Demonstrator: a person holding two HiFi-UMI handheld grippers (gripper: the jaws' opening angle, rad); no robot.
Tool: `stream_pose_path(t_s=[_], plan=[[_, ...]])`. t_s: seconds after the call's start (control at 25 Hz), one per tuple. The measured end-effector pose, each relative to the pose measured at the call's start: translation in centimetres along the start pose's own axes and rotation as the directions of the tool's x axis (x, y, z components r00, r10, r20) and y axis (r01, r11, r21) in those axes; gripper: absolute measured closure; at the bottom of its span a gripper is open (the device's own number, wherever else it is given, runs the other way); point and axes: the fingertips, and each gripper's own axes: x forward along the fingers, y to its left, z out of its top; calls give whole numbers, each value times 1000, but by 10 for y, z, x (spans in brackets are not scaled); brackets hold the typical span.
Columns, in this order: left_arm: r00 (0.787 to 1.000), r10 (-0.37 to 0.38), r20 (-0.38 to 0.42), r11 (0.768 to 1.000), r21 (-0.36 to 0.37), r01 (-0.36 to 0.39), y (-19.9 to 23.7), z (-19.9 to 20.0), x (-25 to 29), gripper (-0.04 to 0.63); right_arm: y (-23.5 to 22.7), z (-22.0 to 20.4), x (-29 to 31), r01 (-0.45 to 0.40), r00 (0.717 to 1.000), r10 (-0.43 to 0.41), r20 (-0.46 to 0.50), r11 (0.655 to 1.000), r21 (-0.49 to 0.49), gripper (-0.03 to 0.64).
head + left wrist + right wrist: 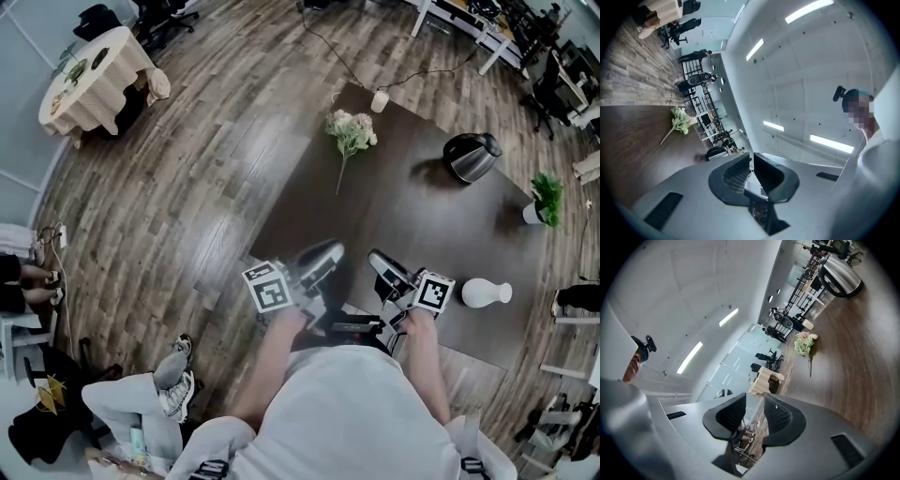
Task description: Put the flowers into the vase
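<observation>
Brown wood floor runs all around a dark table (403,216), and I am looking down at it from above. Both of my grippers are at the near edge of the table.

My left gripper (326,253) has its fingers almost together. In the left gripper view I see only a thin slit between them, and nothing is in it. My right gripper (379,261) has its fingers a bit wider apart. In the right gripper view there is a clear gap, and nothing is in that one either. So I am holding nothing at all.

The flowers (351,134) lie flat on the far side of the table, with the thin stem pointing toward me. No gripper is near them. The white vase (486,293) is at the right side of the table, just beside my right gripper and well apart from the flowers. The picture bends a lot at that edge, so I cannot tell if the vase stands up or lies on its side. A dark kettle (472,157) and a small green plant (544,199) sit on the right part of the table too.

I think the job has not really started. The flowers are not picked up and the vase is empty, as far as I can see. I have to reach out, pinch the stem, carry the flowers over and slip the stem into the vase.
</observation>
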Motion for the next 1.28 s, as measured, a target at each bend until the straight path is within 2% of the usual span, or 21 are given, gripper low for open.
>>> stream_pose_path(t_s=[0.36, 0.6, 0.88, 1.04, 1.28], plan=[[998, 51, -26, 998, 47, -50, 24, 18, 61, 580, -31, 63, 15, -80, 997, 80, 8, 997, 18, 518], [996, 77, -38, 996, 45, -76, 40, 12, 83, 580, -56, 81, 16, -104, 995, 103, 10, 994, 45, 518], [994, 82, -78, 996, 52, -78, 47, 11, 93, 580, -62, 89, 24, -92, 996, 91, 8, 995, 38, 518], [993, 66, -94, 997, 50, -61, 60, 15, 95, 580, -80, 88, 36, -39, 999, 39, -2, 997, 70, 518], [991, 46, -124, 998, 47, -41, 81, 28, 99, 580, -94, 99, 59, 7, 1000, -6, -12, 999, 37, 518]])
